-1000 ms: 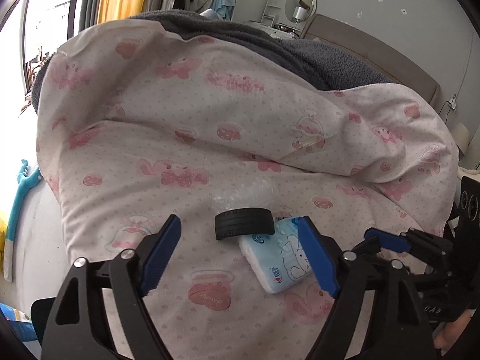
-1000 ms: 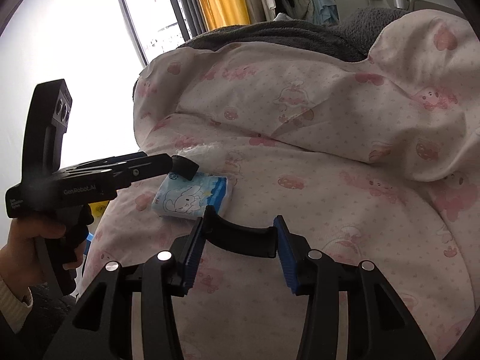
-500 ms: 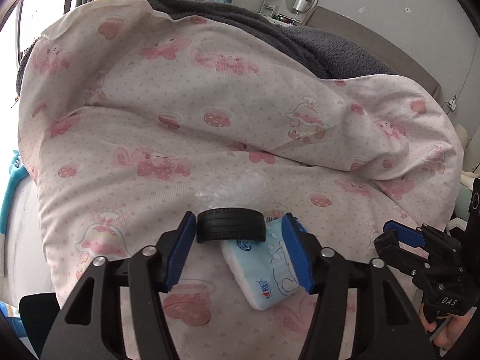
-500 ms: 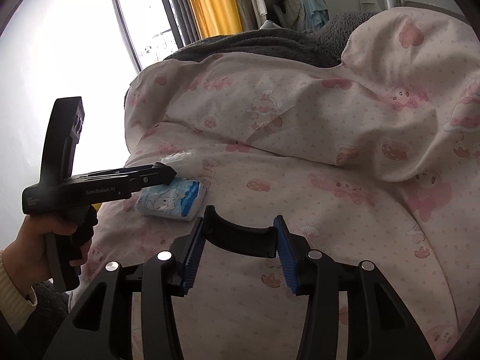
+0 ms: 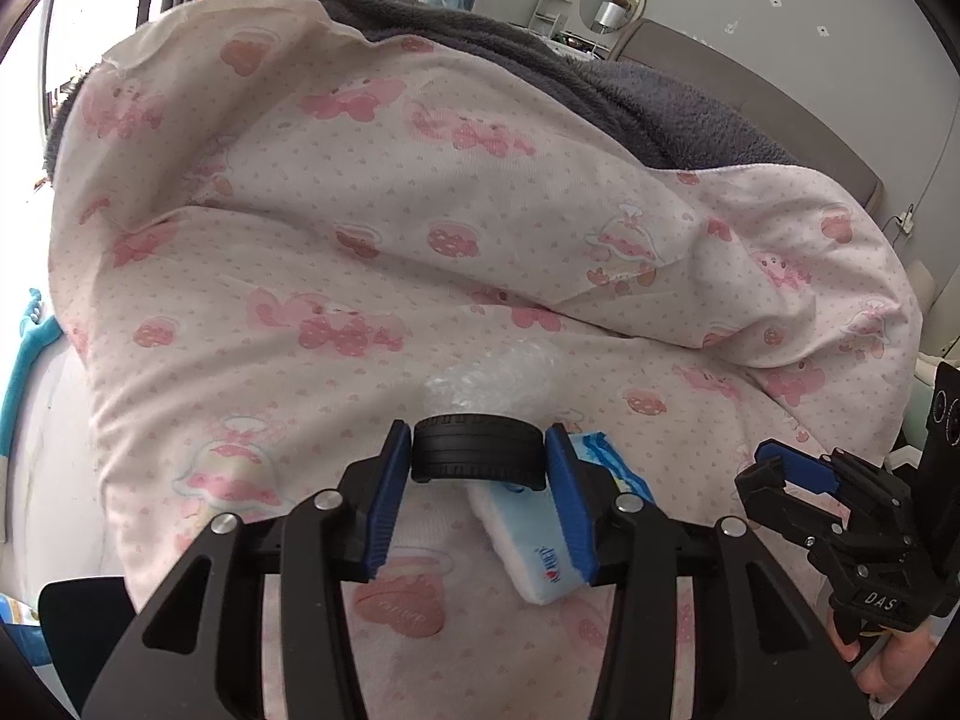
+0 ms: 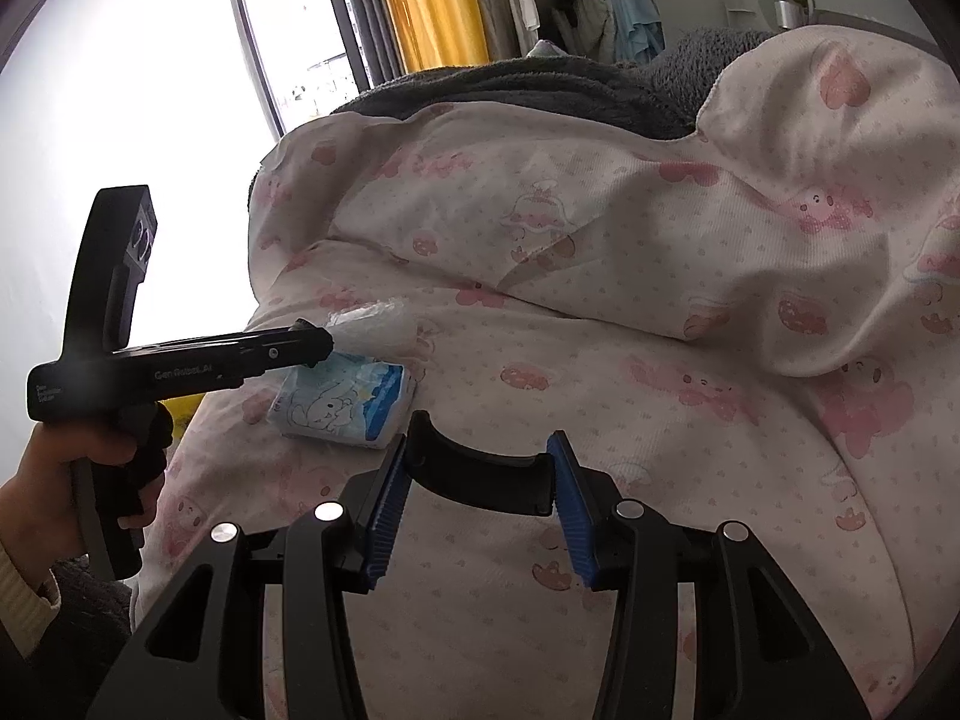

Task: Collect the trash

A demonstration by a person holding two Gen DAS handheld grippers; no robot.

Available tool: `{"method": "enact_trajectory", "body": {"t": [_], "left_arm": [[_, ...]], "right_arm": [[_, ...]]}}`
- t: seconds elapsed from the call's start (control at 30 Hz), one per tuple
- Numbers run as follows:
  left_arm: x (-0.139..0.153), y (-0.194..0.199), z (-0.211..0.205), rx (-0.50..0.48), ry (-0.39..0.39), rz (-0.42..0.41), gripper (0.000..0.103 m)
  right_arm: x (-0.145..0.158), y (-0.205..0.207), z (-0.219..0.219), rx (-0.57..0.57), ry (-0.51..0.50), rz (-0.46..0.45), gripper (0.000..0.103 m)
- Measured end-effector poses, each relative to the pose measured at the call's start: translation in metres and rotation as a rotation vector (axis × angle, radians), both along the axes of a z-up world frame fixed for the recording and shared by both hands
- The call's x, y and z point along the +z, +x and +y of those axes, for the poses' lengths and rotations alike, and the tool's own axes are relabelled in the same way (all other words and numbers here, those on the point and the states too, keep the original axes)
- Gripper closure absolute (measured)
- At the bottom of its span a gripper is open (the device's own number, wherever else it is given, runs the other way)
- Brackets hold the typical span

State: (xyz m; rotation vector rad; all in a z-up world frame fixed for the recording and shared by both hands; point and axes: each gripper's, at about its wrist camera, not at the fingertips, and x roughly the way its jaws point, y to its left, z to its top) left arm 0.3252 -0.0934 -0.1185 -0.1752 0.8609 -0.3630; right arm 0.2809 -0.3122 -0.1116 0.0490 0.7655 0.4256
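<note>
My left gripper (image 5: 478, 463) is shut on a small black toy tyre (image 5: 477, 456) and holds it just above the pink quilt. A blue and white tissue pack (image 5: 528, 540) lies on the quilt under it; it also shows in the right wrist view (image 6: 345, 405). A crumpled clear plastic wrap (image 5: 489, 381) lies just beyond the tyre. My right gripper (image 6: 478, 474) is shut on a curved black plastic piece (image 6: 480, 471), to the right of the pack. The left gripper shows in the right wrist view (image 6: 312, 345), with its tip over the pack and the wrap (image 6: 372, 321).
The pink patterned quilt (image 5: 360, 240) is heaped high behind, with a grey fleece blanket (image 5: 630, 90) on top. The bed's left edge drops off by a blue item (image 5: 24, 360). A headboard (image 5: 750, 90) and a window (image 6: 150, 90) lie beyond.
My left gripper has closed from wide open onto the tyre. The right gripper has kept hold of the black piece and drawn back a little.
</note>
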Motion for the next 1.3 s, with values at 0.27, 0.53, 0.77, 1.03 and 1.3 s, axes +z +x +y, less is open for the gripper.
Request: {"method": "enact_trajectory", "body": {"t": [0.27,0.53,0.77,1.03,1.3], "left_arm": [[0.011,-0.016,0.024,0.048,0.002,-0.045,0.054],[0.015,-0.035,0.043,0.072,0.034,-0.056,0.055],[0.019,-0.048,0.073,0.115,0.038,-0.064,0.055],[0.022,-0.06,0.1,0.142,0.068,-0.068,0.055],[0.023,-0.073,0.125,0.156,0.079,-0.085,0.055]], "right_arm": [[0.008,0.004,0.021,0.027,0.018,-0.003,0.056],[0.019,0.003,0.056,0.068,0.01,-0.023,0.056],[0.03,0.003,0.088,0.105,0.017,-0.039,0.056],[0.036,0.004,0.126,0.144,0.018,-0.046,0.056],[0.04,0.003,0.162,0.185,0.023,-0.05,0.056]]}}
